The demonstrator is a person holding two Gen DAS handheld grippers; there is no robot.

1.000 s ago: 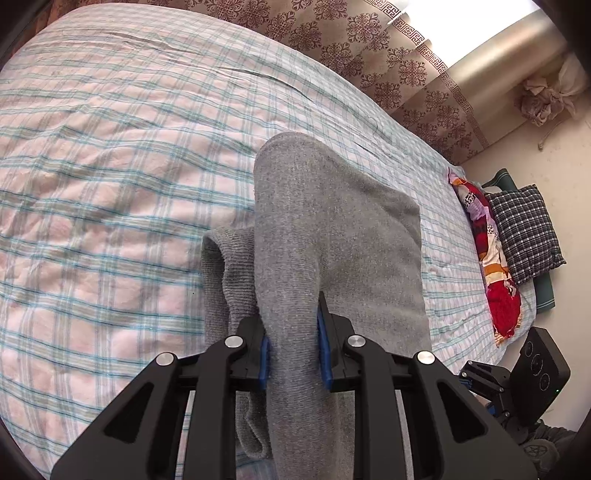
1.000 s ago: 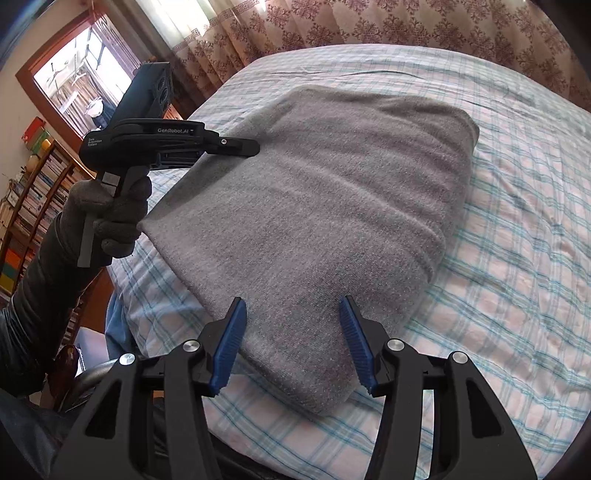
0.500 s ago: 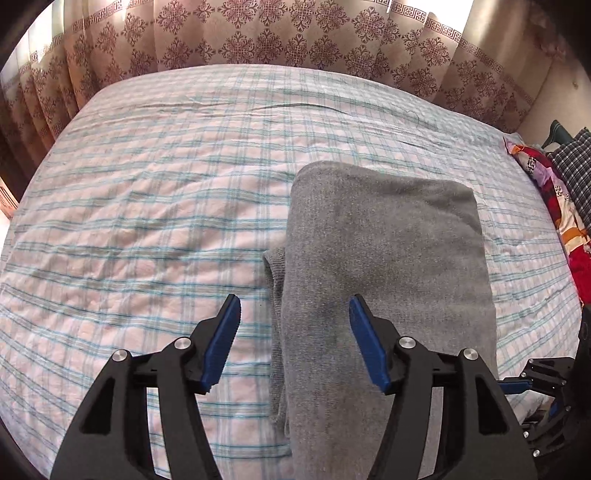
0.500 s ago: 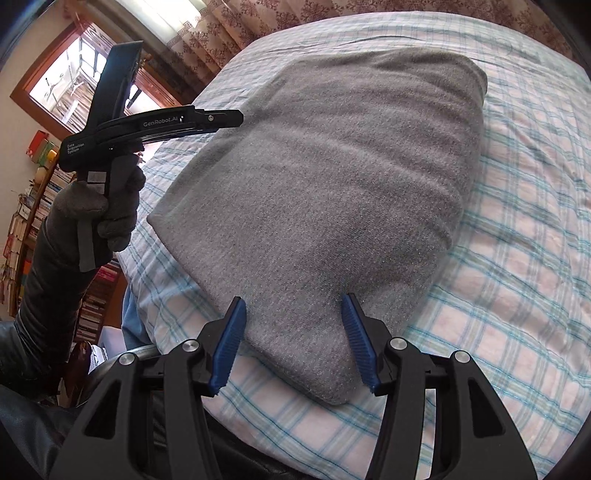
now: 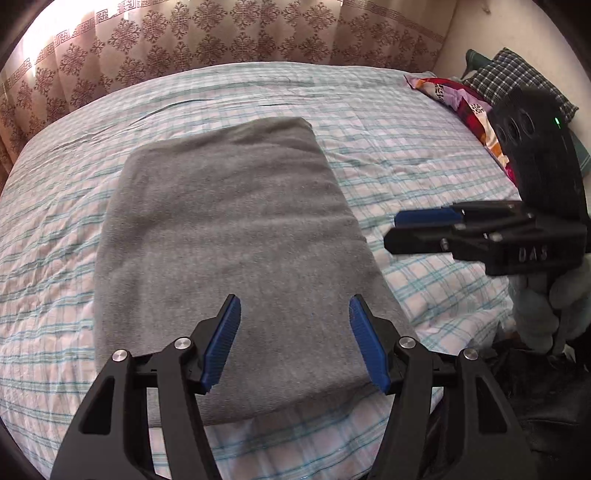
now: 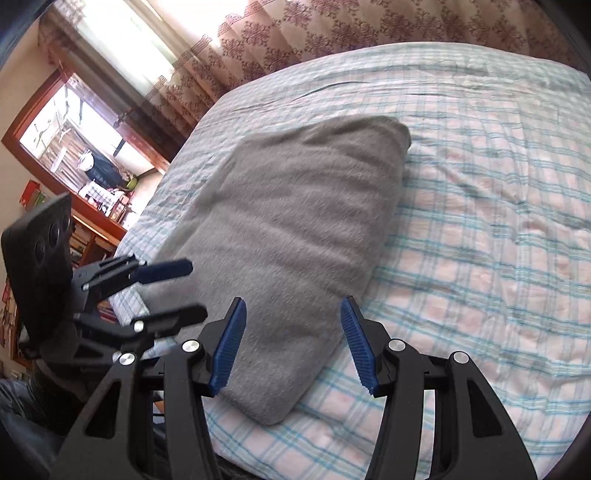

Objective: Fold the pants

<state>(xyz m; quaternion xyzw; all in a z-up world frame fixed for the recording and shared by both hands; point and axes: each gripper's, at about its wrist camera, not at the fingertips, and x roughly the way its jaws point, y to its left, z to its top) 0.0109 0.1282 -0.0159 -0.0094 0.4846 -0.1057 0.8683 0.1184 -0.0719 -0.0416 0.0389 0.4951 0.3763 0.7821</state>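
The grey pants (image 5: 229, 236) lie folded into a flat rectangle on the plaid bed (image 5: 406, 155); they also show in the right wrist view (image 6: 288, 243). My left gripper (image 5: 294, 343) is open and empty, just above the near edge of the pants. My right gripper (image 6: 293, 343) is open and empty over the near right corner of the pants. The right gripper also shows at the right of the left wrist view (image 5: 417, 229), beside the pants. The left gripper shows at the left of the right wrist view (image 6: 184, 291).
A patterned curtain (image 5: 221, 33) hangs behind the bed. A bright floral pillow (image 5: 465, 107) and a checked pillow (image 5: 517, 77) lie at the bed's right end. A window and bookshelves (image 6: 85, 177) stand to the left.
The left gripper let go of the pants' fold, opened, and pulled back toward the near edge. The pants now lie flat. The right gripper stayed open and drew back a little.
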